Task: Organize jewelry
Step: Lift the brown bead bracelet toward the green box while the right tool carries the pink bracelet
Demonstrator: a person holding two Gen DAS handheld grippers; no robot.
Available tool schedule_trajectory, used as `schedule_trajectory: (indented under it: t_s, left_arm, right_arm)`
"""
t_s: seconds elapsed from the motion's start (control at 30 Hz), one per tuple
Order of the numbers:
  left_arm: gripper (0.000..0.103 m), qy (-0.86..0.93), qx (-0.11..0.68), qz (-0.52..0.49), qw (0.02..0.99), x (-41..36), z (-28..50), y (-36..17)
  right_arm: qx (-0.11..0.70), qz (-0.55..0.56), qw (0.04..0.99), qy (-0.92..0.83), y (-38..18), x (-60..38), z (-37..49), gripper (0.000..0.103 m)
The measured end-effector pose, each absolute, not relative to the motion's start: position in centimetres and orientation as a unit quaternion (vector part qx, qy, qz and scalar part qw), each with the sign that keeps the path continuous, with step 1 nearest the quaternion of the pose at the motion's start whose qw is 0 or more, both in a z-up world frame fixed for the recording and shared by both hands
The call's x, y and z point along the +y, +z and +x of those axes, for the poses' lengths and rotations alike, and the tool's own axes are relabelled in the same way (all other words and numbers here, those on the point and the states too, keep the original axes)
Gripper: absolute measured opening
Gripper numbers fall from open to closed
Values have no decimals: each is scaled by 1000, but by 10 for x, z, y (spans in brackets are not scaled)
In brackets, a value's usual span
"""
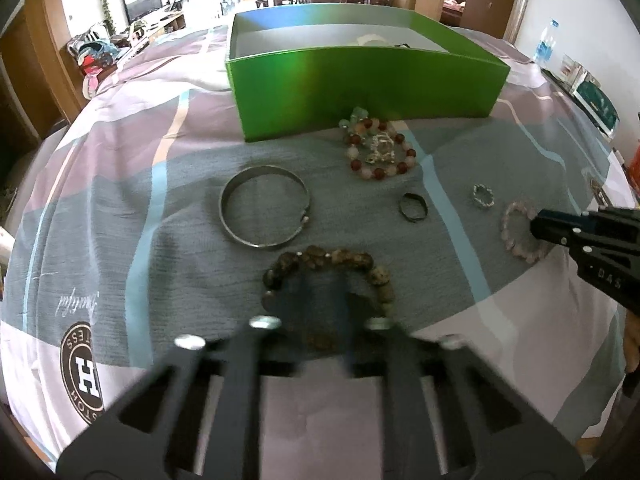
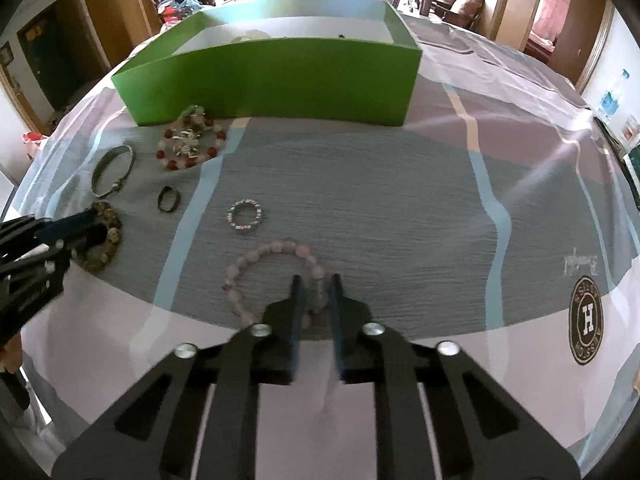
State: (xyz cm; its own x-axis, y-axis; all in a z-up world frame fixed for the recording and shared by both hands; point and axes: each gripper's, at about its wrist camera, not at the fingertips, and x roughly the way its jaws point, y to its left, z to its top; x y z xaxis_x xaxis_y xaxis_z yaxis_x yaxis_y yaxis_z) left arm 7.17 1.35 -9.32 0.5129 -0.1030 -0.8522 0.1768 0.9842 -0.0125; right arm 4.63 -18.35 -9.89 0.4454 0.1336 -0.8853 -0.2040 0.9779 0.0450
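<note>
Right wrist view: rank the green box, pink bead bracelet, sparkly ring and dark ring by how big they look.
1. green box
2. pink bead bracelet
3. sparkly ring
4. dark ring; farther away, so unsure.

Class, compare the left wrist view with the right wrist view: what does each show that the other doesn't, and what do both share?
Only the left view: a water bottle far right and the right gripper side-on at the pink bracelet.
Only the right view: the left gripper side-on at the brown bracelet.
Both: the green box, silver bangle, dark ring and sparkly ring.
</note>
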Motion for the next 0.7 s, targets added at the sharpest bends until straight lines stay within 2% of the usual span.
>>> schedule_trajectory:
  t_s: [0.07,0.47,0.57,0.6,0.63,0.7]
  left_arm:
    - [1,-80,487,37,869,15,71,-93]
    - [1,-98,429,37,897,19,59,-43]
    - [1,-95,432,52,896,19,60,-46]
    - [9,-94,436,54,893,20,61,-49]
    - [21,-93,448,58,887,20,62,-58]
    - [28,-87,461,59,881,23,63,-69]
  right_arm:
    - [516,-36,850,103,-98,-182,45,9]
    - [454,-46,882,116,-43,-175,36,8]
    - [455,-45,882,115,-44,-175,37,8]
    - [459,-44,880,116,-46,-175,38,8]
    - [464,-41,877,116,-49,-175,38,8]
    - [474,-36,872,116,-57,-175,39,8]
